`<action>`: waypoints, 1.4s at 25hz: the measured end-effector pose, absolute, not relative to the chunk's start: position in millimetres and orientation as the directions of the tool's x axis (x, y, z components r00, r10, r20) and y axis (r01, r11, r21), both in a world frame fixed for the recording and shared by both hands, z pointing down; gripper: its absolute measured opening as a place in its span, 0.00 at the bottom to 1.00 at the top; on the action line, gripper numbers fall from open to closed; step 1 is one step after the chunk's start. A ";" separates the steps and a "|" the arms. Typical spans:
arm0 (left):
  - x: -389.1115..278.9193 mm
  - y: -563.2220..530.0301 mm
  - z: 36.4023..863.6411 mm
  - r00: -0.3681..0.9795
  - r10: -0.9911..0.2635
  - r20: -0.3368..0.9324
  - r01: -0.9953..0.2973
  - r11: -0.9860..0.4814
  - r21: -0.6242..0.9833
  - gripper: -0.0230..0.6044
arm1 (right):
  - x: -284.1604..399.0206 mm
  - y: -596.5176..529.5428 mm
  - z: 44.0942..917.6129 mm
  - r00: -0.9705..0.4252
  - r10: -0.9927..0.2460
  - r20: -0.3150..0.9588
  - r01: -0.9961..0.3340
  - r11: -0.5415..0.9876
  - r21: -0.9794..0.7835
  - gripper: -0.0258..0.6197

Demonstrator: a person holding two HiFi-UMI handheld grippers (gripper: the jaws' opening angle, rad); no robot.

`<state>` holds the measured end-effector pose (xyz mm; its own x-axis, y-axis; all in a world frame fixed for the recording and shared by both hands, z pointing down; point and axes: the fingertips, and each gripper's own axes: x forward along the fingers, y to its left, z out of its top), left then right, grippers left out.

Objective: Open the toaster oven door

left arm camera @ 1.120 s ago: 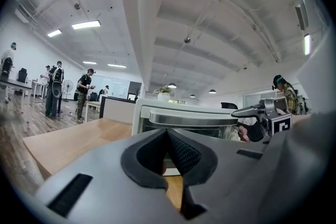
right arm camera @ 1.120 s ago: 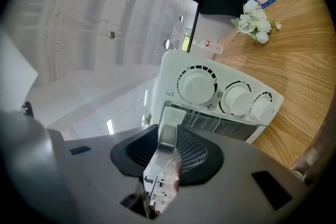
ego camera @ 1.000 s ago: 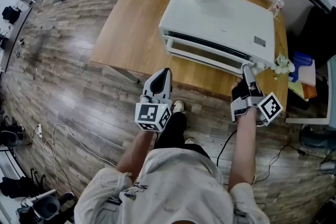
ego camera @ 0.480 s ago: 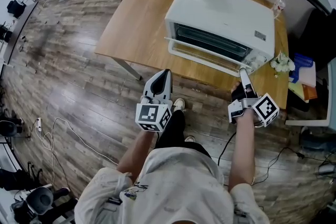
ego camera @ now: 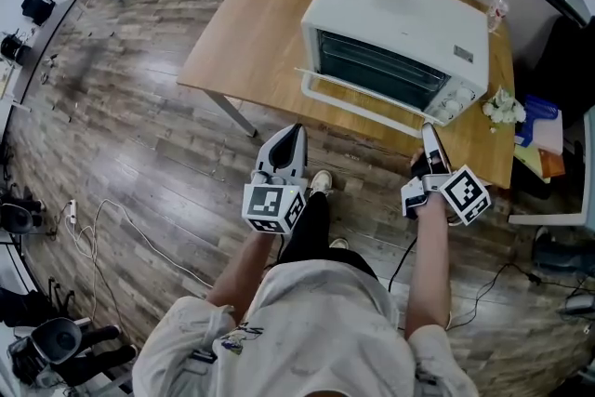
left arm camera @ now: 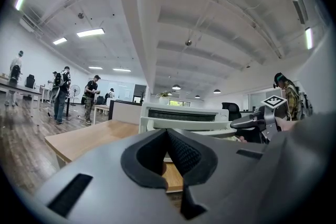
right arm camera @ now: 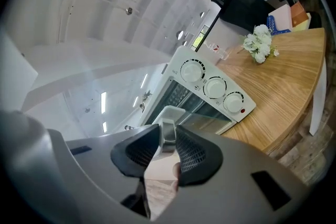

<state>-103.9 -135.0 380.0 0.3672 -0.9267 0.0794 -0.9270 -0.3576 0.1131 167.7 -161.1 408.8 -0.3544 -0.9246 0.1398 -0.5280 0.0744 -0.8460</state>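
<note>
Head view first: the white toaster oven (ego camera: 400, 9) sits on the wooden table (ego camera: 246, 33), towards the near right corner, and its door (ego camera: 358, 88) is dropped forward on the bottom hinge, close to level by my read, with the dark cavity showing behind it. The right gripper (ego camera: 429, 131) reaches in from the table's near edge and meets the right end of the door's handle (ego camera: 409, 120), a sensible spot since that end is the nearest to this hand and leaves the glass clear. The left gripper (ego camera: 291, 131) hangs out over the floor, well apart from the table, clearly just parked out of the way. Over to the left gripper view: its pads meet at the tips with nothing pinched between them, so that claw is closed and empty, and the oven stands beyond it across the table with the door lying out in front. Now the right gripper view: the silver handle stands right between the ribbed pads, which press on it from both sides, so this claw is clamped on the handle. Past it the glass panel slopes away to the oven, three white knobs (right arm camera: 214, 86) line the right side of the front, and a small bunch of white flowers (right arm camera: 260, 44) sits beyond on the wood. The opening looks all but finished to me
</note>
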 end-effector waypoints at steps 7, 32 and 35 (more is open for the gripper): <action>-107.9 -115.5 381.3 0.347 -0.934 0.082 -0.935 -0.338 0.104 0.05 | 164.0 -150.1 416.7 -0.350 -0.921 0.168 -0.595 0.080 -0.800 0.23; -105.0 -73.2 408.6 0.327 -0.935 0.139 -0.944 -0.314 0.103 0.05 | 144.4 -110.4 458.6 -0.228 -0.900 0.371 -0.903 0.053 -0.426 0.19; -107.6 -69.5 414.4 0.326 -0.933 0.154 -0.944 -0.313 0.103 0.05 | 140.6 -104.4 466.9 -0.210 -0.892 0.400 -0.926 0.049 -0.375 0.19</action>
